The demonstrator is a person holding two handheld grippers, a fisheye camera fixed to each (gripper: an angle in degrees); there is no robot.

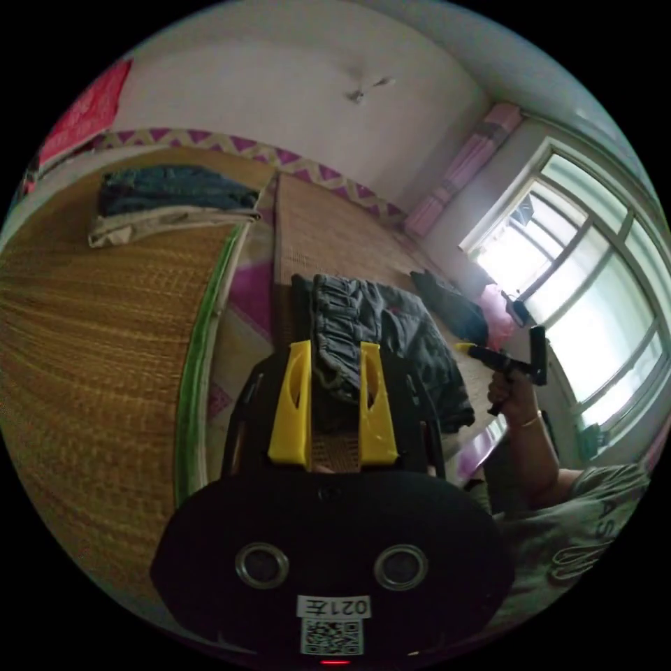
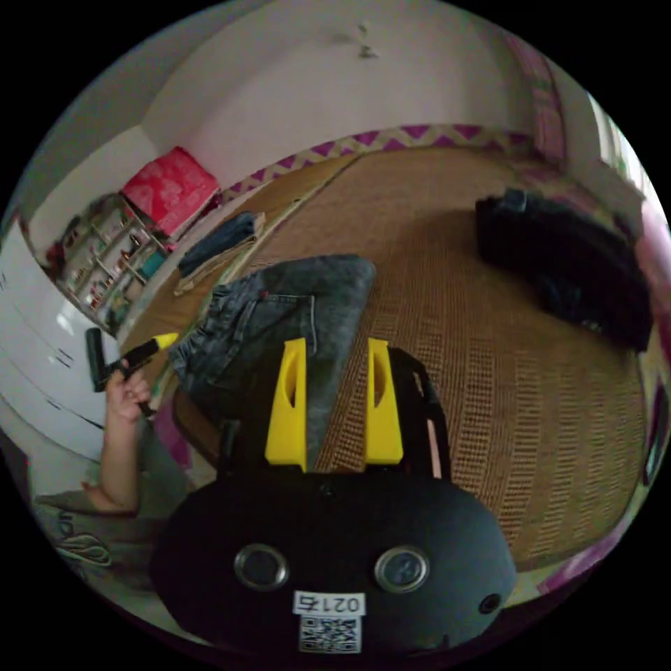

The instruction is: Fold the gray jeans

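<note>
Ahead of both your grippers on the woven mat [image 2: 489, 363], the gray jeans [image 2: 293, 307] lie bunched and unfolded, so spread them flat first; your left gripper [image 1: 335, 381] and right gripper [image 2: 337, 398] gape empty.

Gray jeans [image 2: 293, 307] lie on a tan woven mat [image 2: 489, 363].
</note>
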